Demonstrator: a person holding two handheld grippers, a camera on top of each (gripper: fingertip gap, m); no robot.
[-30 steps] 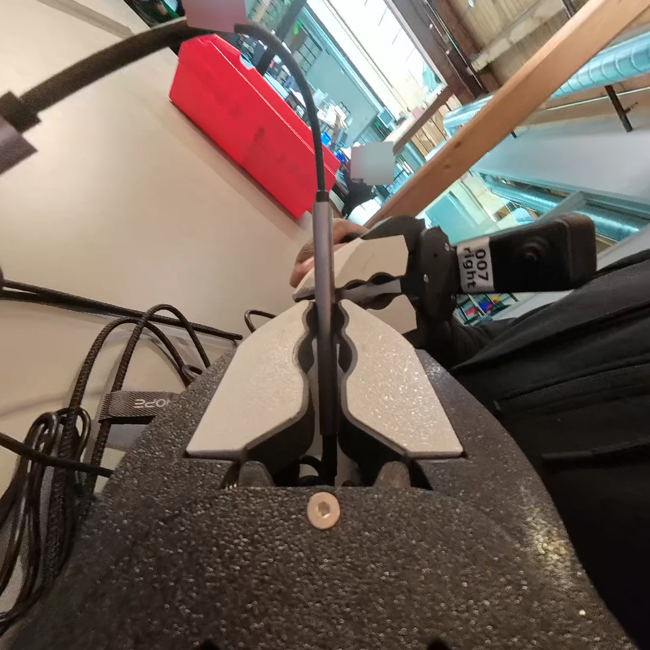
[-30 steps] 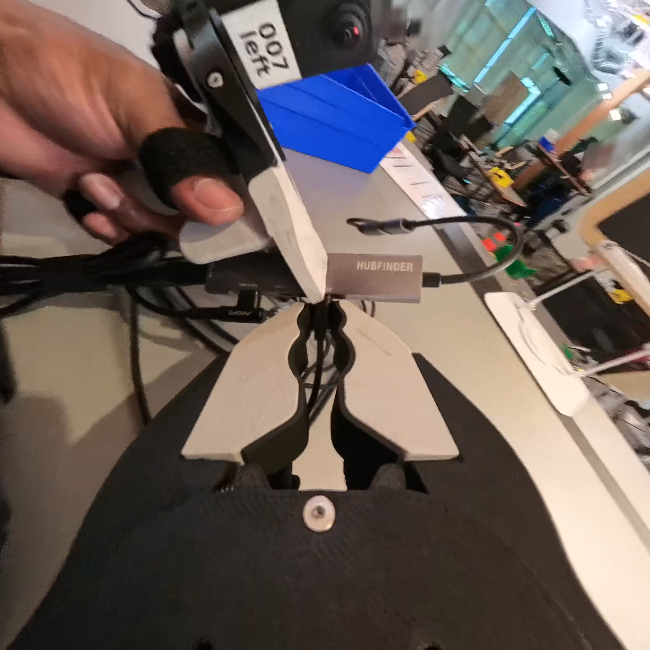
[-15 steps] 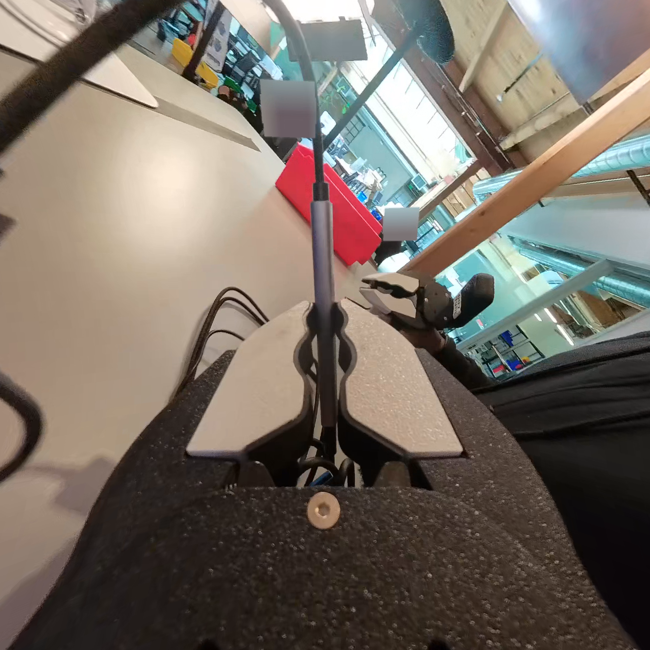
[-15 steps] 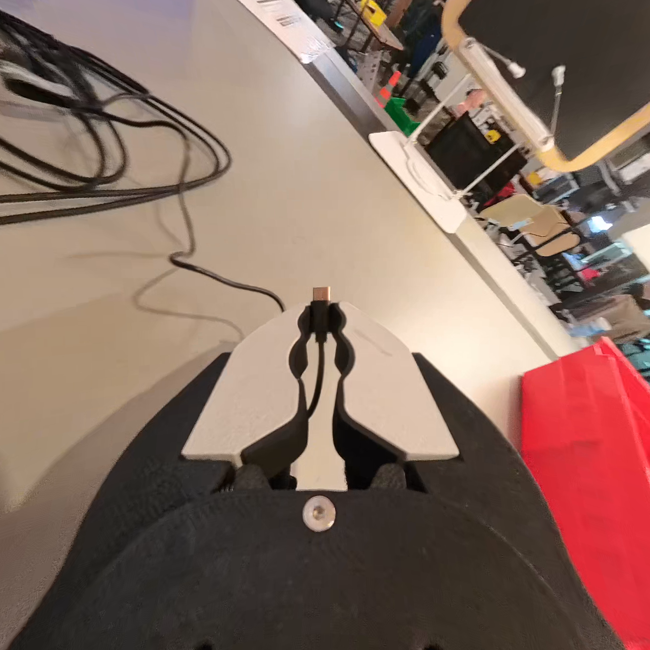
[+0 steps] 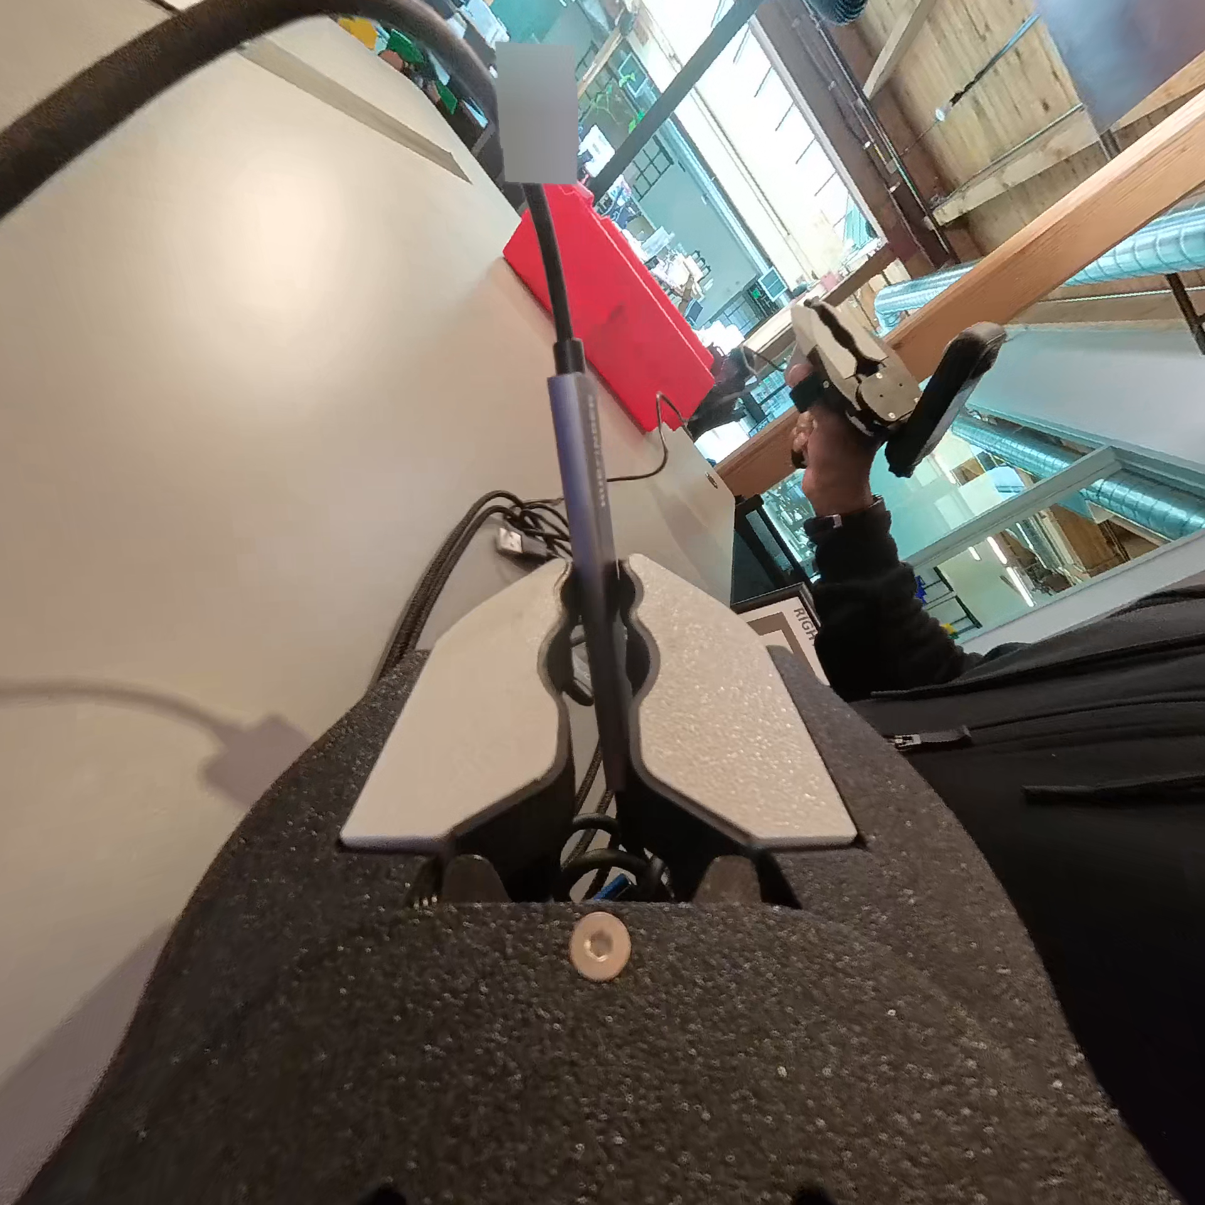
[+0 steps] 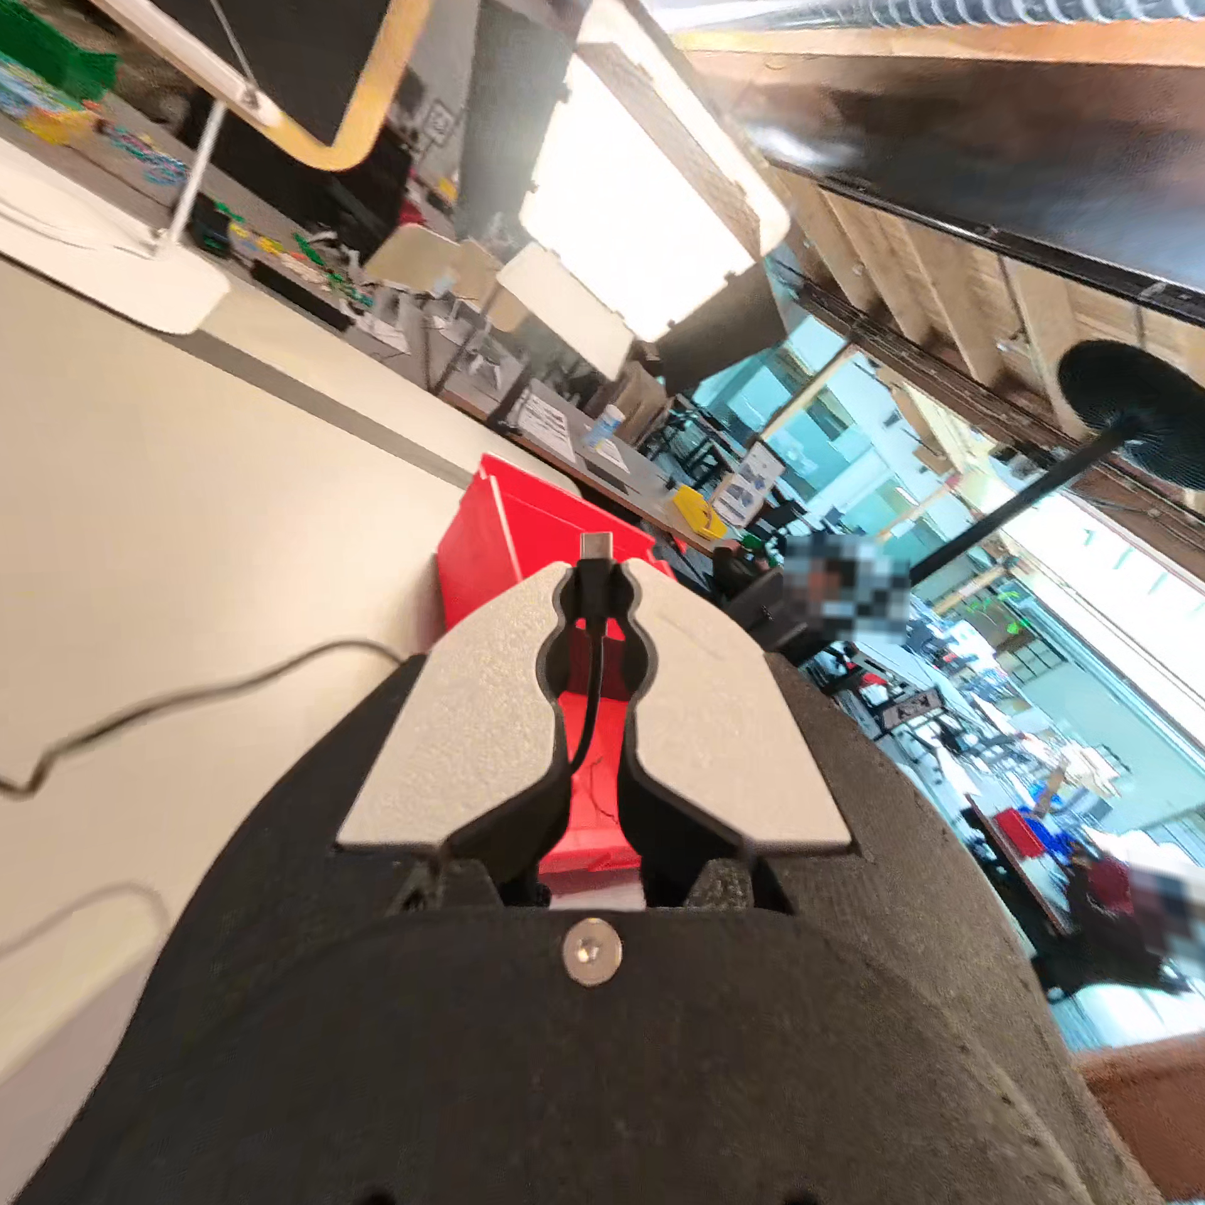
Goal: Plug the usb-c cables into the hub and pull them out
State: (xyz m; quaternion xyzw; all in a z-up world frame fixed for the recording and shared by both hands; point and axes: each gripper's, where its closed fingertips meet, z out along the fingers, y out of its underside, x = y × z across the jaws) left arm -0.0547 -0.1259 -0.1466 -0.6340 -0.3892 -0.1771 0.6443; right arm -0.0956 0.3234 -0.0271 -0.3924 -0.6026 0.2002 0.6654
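Observation:
My left gripper (image 5: 595, 568) is shut on the slim grey hub (image 5: 582, 482), held edge-on above the pale table (image 5: 195, 365); the hub's own black cable (image 5: 544, 248) runs up from its far end. My right gripper (image 6: 598, 568) is shut on a black usb-c cable (image 6: 595, 577), its metal plug tip poking out past the fingertips and free of the hub. The cable trails back over the table (image 6: 195, 701). In the left wrist view the right gripper (image 5: 808, 326) is raised far off to the right, well away from the hub.
A red bin (image 5: 606, 313) stands at the table's far edge and also shows in the right wrist view (image 6: 521, 541). Several loose black cables (image 5: 495, 521) lie behind the hub. A white lamp base (image 6: 98, 274) stands at the back left. A dark-sleeved arm (image 5: 867, 613) holds the right gripper. My right fingertips sit around 45 cm from my left ones.
The right gripper pulled the usb-c plug out of the hub, then swung up and away toward the red bin. The left gripper kept hold of the hub and turned a little.

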